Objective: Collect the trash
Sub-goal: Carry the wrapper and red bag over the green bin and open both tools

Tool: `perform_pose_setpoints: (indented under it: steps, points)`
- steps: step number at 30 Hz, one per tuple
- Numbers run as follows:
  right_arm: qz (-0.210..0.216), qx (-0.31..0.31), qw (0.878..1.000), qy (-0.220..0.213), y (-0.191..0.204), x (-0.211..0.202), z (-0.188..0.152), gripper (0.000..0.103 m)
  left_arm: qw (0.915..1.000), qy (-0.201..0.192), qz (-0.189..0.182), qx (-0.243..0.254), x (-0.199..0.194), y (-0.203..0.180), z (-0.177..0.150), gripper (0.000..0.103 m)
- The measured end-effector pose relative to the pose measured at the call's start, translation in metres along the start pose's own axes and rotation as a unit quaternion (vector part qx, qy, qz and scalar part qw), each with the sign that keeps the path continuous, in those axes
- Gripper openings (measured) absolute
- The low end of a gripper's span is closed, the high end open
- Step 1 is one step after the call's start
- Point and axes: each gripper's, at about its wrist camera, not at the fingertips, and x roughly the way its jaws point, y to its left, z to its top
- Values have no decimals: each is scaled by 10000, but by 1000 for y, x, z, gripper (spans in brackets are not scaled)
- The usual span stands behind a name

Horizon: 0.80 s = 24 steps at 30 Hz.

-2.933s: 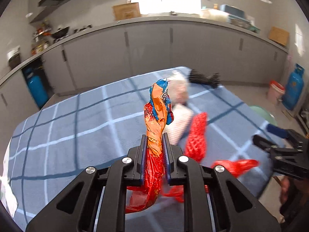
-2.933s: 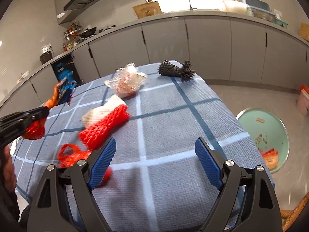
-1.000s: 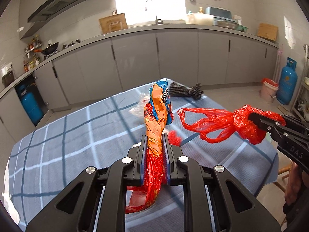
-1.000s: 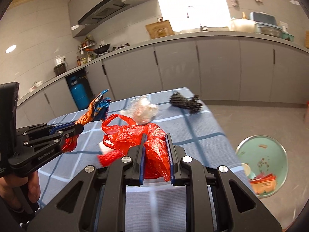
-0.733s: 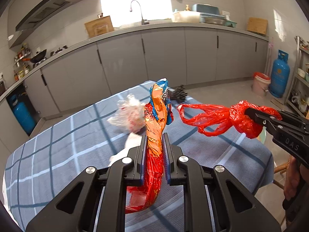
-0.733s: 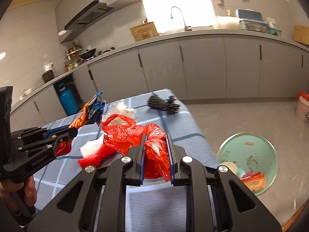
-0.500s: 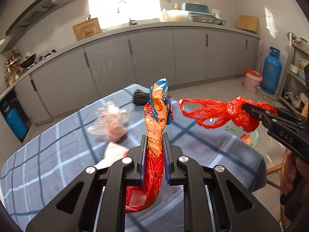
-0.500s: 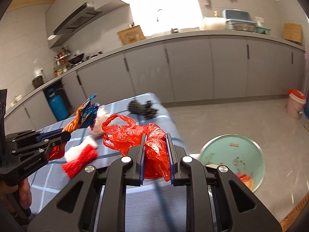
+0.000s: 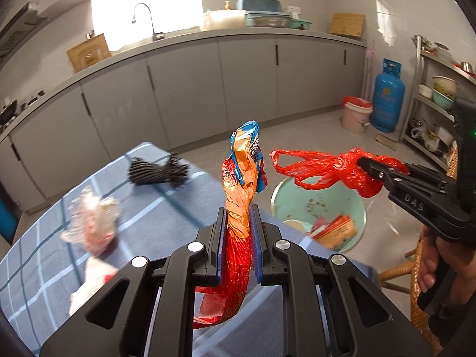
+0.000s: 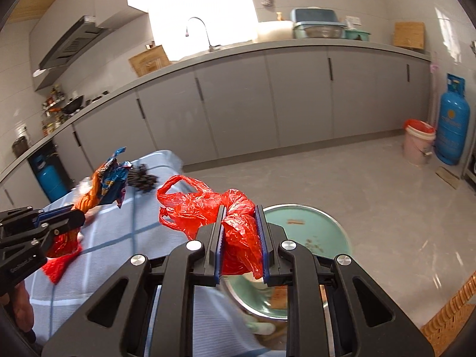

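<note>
Setting: a kitchen with grey cabinets along the back wall; a table [image 9: 166, 208] under a blue checked cloth fills the lower left of both wrist views.
Left gripper: the left gripper [image 9: 238, 217], bottom centre of the left wrist view, has its blue pads clamped on a twisted orange, red and blue snack wrapper [image 9: 242, 184] that stands up between them.
Right gripper: the right gripper [image 10: 240, 232], bottom centre of the right wrist view, is clamped on a crumpled red plastic bag [image 10: 208, 208]; the bag's handles trail toward the left of that frame.
Bin: a pale green trash bin [image 9: 285, 202] stands on the floor beyond the table edge, centre right in the left wrist view, with cartons and scraps already inside.
Where the held trash is: in the left wrist view the red bag hangs in front of the bin's upper rim, and the wrapper sits just left of it; whether either is truly above the opening I cannot tell.
Done so far: two pieces are off the table and in hand; some rubbish is already in the bin.
Still on the table: a black striped bundle [image 9: 157, 171] at the far corner, a crumpled clear plastic wad [image 9: 92, 223] at middle left, and a white and red piece [image 9: 92, 279] at lower left, blurred.
Judgement: roughly midway; both held pieces need dropping in the bin, then three more need collecting.
</note>
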Motion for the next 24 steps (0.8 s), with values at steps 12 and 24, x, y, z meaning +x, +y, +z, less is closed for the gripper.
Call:
perform_pose_setpoints:
  steps: [12,24]
  points:
    - [-494,256,9983,181,-56,36,-4,20,9985,271,-391,269,64,-49,10,16]
    - [-756,283,9955,498,-85,82,-11,21,9947,588,-685,483,118,-78,11,16]
